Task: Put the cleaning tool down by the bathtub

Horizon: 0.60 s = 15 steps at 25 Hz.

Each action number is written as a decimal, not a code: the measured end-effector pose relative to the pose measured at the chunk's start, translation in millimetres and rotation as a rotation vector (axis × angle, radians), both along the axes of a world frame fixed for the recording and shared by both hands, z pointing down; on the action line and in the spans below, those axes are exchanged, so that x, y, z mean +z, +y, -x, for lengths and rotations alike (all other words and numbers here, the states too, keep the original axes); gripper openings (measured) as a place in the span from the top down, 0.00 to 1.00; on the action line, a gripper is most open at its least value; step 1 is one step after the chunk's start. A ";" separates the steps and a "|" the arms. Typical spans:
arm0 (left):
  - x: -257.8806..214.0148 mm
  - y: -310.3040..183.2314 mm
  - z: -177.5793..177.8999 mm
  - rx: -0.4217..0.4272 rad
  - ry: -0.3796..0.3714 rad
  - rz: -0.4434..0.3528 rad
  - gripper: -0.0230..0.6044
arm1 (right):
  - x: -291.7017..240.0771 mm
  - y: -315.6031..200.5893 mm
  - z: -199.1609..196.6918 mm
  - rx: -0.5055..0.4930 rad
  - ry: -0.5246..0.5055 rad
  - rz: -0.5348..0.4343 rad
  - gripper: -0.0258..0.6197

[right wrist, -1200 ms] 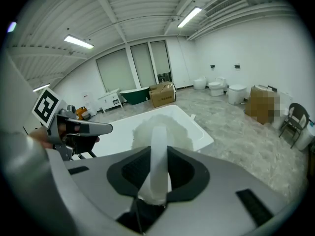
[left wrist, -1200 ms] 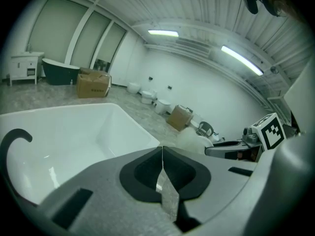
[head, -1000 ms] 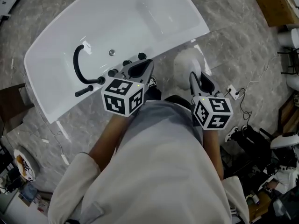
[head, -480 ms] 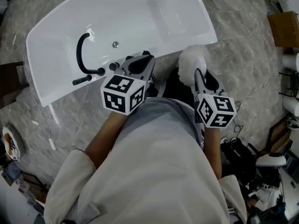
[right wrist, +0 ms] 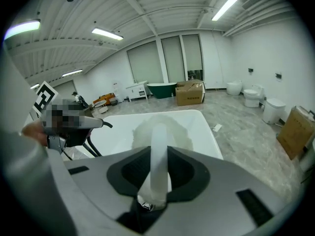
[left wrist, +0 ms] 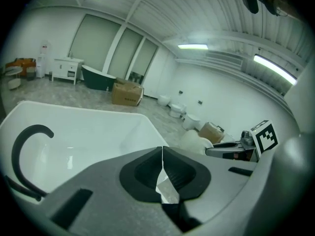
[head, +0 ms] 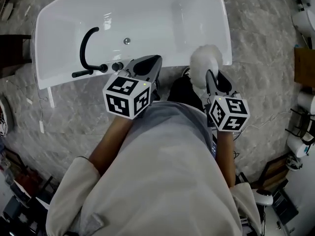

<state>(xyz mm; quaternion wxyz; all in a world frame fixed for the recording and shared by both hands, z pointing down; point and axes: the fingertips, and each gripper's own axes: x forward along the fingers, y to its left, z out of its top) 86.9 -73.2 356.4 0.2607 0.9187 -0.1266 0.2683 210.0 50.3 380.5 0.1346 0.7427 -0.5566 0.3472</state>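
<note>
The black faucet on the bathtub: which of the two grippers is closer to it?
Left. The left gripper hovers just beside the faucet base at the bathtub rim; the right gripper, holding the duster, is farther along, near the opposite corner.

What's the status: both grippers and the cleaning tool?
Left gripper shut, empty. Right gripper shut on cleaning tool, fluffy head by bathtub rim, not yet down. Nothing seen in the way.

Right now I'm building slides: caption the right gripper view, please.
Right gripper shut on the handle of the fluffy white cleaning tool, white bathtub beyond.
</note>
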 end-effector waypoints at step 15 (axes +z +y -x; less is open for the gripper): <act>8.0 -7.4 -41.6 -0.261 -0.043 0.006 0.95 | 22.8 -39.6 -45.8 -0.353 -0.054 0.036 0.83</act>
